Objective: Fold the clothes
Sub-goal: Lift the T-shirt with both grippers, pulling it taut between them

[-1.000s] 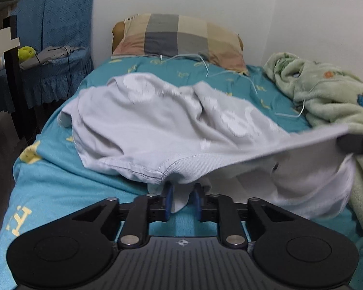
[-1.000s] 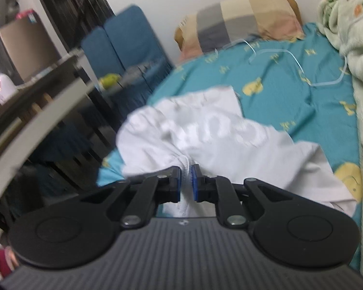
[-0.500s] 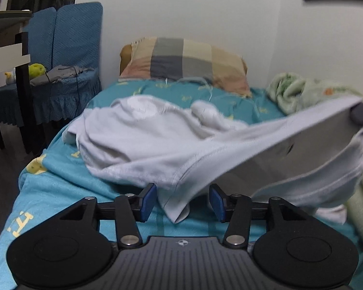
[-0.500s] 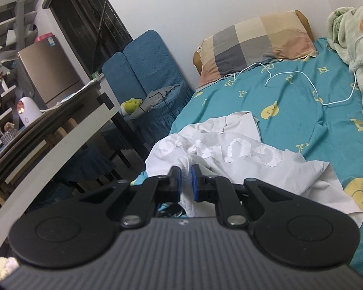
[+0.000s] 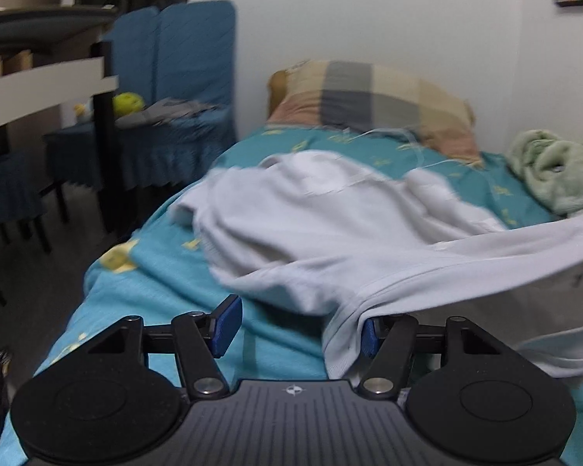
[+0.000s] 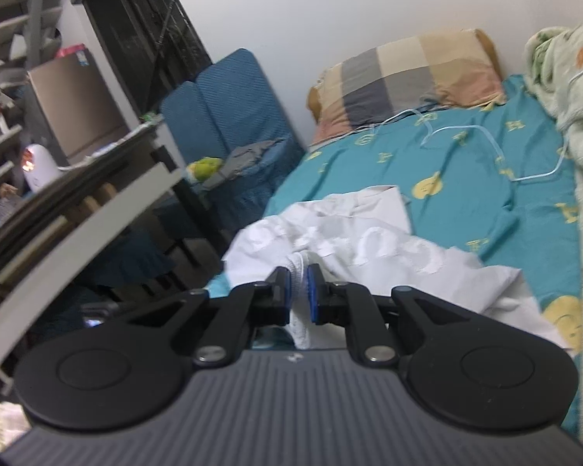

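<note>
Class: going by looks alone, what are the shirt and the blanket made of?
Shirt: thin matte knit, likely cotton; it drapes softly and has a stitched hem. Blanket: looks like plush fleece; fuzzy, thick, bunched folds.

Soft matt white cloth shirt (image 5: 315,229) on a teal cotton sheet (image 6: 466,178); fuzzy green fleece blanket (image 6: 571,89).

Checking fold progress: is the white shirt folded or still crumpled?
Crumpled: the white shirt lies bunched on the bed, one edge pinched in the right tool.
</note>
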Available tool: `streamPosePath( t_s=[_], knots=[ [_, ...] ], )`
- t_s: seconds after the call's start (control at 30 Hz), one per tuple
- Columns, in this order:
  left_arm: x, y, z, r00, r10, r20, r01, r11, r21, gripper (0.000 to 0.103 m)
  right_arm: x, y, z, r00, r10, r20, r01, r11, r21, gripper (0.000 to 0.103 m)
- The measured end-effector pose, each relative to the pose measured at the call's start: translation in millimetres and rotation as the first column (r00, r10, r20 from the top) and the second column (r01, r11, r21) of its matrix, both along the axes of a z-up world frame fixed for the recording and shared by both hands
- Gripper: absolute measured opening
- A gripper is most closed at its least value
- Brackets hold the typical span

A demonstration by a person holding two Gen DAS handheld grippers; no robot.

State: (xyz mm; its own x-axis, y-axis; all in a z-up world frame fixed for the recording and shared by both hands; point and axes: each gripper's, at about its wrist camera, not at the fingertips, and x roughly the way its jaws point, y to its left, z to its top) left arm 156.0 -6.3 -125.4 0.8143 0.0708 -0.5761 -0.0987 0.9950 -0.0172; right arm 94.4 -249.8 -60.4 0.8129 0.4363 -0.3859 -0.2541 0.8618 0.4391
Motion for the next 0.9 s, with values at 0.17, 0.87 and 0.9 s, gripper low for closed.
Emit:
streamPosePath(
  t_s=[0.17, 0.87, 0.9],
  knots=[
    [-5.3, 20.7, 7.0, 0.999, 0.041, -0.027, -0.043, 0.995, -0.088, 0.010, 3.3, 0.8, -9.5, 0.999, -0.039, -0.025, 0.036, 0.995, -0.092, 0.012],
    [-60.4, 20.4, 94.1, 0.978, -0.006, 0.207, 0.046, 0.981, -0.188, 0.003, 12.1, 60.7, -79.0, 0.952, 0.029, -0.305, -0.123, 0.949, -0.292, 0.031],
    [-60.0, 20.4, 93.6, 0.979, -0.003, 0.204, 0.042, 0.981, -0.188, 0.003, 11.4, 64.1, -78.9, 0.954, 0.041, -0.296, -0.133, 0.945, -0.300, 0.032]
  ],
)
